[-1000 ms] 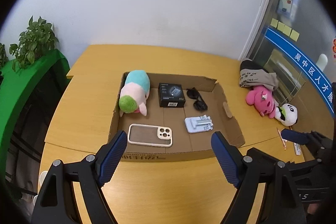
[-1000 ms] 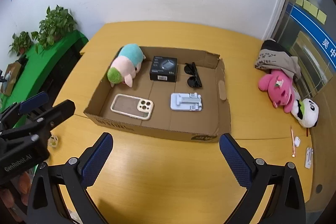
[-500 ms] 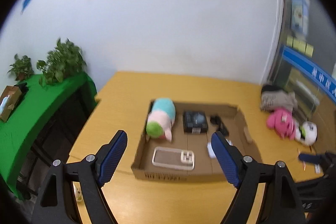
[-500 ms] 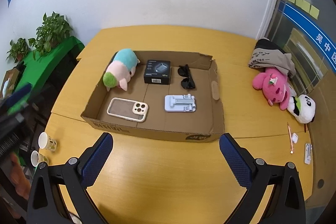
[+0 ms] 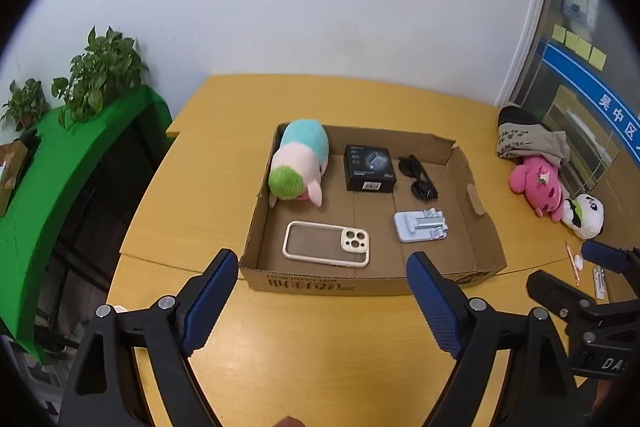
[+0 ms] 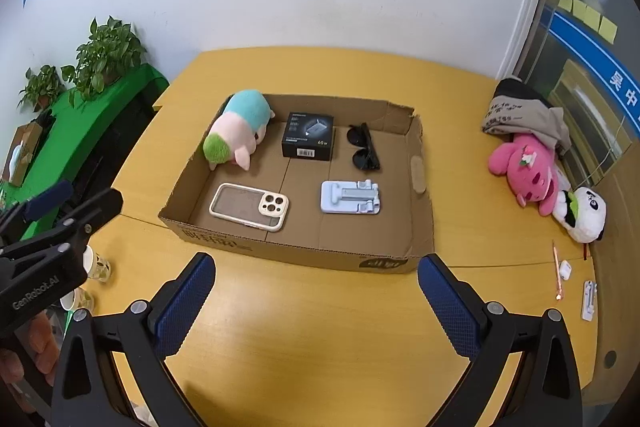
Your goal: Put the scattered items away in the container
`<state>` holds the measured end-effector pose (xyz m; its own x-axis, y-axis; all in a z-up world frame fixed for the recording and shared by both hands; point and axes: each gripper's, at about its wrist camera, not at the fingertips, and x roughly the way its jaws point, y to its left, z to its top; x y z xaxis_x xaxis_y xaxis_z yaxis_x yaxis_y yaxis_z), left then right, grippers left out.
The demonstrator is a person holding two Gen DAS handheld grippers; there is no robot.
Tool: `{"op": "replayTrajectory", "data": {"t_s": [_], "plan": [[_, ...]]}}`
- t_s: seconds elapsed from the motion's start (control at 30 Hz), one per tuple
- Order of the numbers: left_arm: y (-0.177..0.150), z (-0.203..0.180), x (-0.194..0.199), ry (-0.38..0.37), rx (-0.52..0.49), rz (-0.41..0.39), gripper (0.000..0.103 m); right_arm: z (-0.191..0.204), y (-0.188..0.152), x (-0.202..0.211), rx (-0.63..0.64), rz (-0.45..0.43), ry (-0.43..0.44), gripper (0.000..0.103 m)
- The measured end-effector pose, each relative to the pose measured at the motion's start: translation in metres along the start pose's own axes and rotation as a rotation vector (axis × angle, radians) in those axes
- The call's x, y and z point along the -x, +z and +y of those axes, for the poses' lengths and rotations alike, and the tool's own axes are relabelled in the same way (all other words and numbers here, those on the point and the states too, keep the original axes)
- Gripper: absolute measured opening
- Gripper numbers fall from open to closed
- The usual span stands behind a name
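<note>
A shallow cardboard box (image 5: 372,283) lies on the yellow table. Inside are a pastel plush (image 5: 302,163), a black carton (image 5: 369,167), sunglasses (image 5: 418,177), a cream phone case (image 5: 326,243) and a pale blue phone stand (image 5: 420,225). My left gripper (image 5: 322,263) hovers before the box's front wall, its jaws opening with nothing between them. My right gripper (image 6: 316,261) hangs open and empty in front of the same box (image 6: 296,251), to the right of the left one.
On the right of the table lie a pink plush (image 6: 524,167), a panda plush (image 6: 586,215), folded cloth (image 6: 520,115), a pen (image 6: 557,275) and small white items (image 6: 588,301). Paper cups (image 6: 98,265) stand off the left edge. A green cabinet (image 5: 60,163) holds plants.
The left wrist view swung up toward the wall, then dropped back onto the box, which now looks a little farther off. The left jaws stand slightly wider. The right gripper has not moved.
</note>
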<state>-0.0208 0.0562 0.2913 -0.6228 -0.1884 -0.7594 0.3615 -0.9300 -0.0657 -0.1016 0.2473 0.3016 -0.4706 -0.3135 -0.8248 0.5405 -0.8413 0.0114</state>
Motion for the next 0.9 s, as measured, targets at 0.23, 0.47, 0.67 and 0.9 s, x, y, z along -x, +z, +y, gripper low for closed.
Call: {"op": "replayTrajectory", "data": {"t_s": [0.23, 0.47, 0.67, 0.9], "plan": [[-0.001, -0.003, -0.014, 0.021, -0.004, 0.061, 0.086, 0.002, 0.014, -0.003, 0.023, -0.017, 0.01, 0.103], [0.007, -0.002, -0.028, 0.022, 0.005, 0.098, 0.086, 0.005, 0.017, -0.009, 0.05, 0.009, 0.012, 0.103], [0.014, -0.007, -0.035, -0.018, -0.042, 0.111, 0.086, 0.007, 0.021, -0.008, 0.035, -0.006, 0.013, 0.103], [0.012, -0.016, -0.039, 0.0, -0.087, 0.107, 0.086, 0.006, 0.021, -0.009, 0.016, -0.003, -0.005, 0.103]]}}
